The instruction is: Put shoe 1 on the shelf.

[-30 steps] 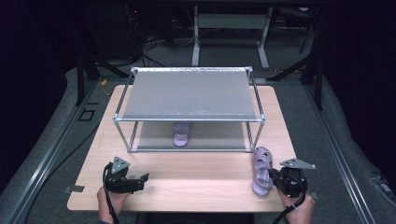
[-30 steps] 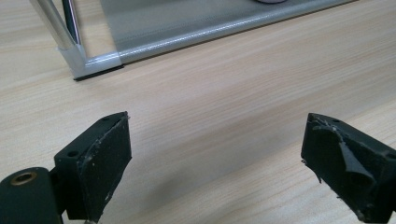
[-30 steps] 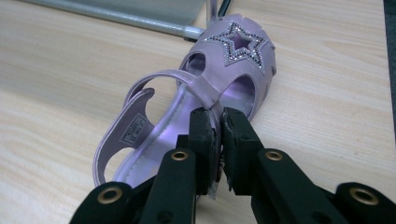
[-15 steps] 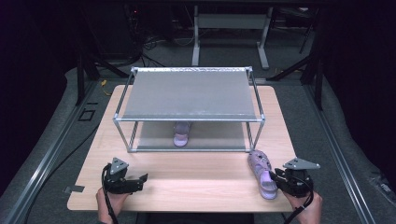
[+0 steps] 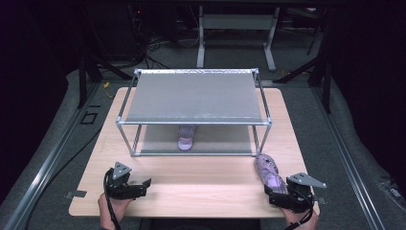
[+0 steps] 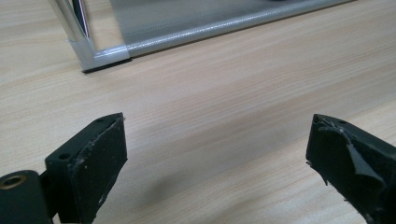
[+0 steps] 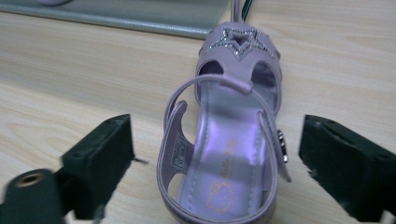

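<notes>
Between right claw [image 7: 215, 163] jaws, just opened: purple sandal [image 7: 229, 140], unheld, on table [image 5: 201, 177].

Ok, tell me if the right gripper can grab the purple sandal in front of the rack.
Probably yes: the right gripper has just opened, its jaws standing apart on either side of the sandal, nothing between.

Three cameras: one fixed overhead, one riding on each gripper.

The high view looks forward and down on the table [image 5: 191, 177] from the person's side. Both gripper views skim the tabletop closely toward 12 o'clock, sharing the rack [image 5: 194, 96] base; the right one nears the sandal [image 7: 229, 140].
</notes>
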Demonstrator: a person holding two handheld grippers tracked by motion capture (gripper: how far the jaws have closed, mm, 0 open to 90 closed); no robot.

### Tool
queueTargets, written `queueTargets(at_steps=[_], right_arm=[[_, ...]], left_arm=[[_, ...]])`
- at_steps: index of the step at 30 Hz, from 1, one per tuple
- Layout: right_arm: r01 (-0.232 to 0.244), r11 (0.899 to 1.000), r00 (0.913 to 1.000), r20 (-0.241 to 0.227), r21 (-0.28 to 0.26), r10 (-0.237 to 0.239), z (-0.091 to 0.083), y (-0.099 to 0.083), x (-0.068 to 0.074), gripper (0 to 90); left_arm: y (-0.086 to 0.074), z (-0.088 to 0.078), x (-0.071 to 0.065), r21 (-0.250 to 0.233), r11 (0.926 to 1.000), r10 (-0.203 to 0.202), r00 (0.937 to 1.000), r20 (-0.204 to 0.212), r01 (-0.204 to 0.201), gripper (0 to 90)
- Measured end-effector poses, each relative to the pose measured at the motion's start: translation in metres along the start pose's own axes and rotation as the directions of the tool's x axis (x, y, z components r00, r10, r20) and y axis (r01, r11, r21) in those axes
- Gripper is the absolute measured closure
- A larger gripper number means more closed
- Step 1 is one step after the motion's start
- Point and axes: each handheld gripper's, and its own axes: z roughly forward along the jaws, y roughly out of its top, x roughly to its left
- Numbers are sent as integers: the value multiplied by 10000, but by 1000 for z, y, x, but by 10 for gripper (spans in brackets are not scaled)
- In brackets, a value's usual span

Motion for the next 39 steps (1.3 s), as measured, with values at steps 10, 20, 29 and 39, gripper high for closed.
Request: queueTargets(at_steps=[10,20,29,39], right_arm=[[-269,9996,9967,772,128,258,17,-12,12,96],[-338,9987,9928,1162,373,293,24,-18,8,237],[-340,9984,9918,1243,443,283,29,-22,8,283],[-88,9995,9899,1419,318,42,28,-25,8,357]], left_arm=[[-2,1,1,90,10000,-34,9998,-197,36,2],[-7,4,2,226,9997,-41,9999,-154,45,3],[-7,0,4,148,9998,-88,9999,-138,90,1],[-5,-1,3,110,9999,-30,9999,-143,32,1]])
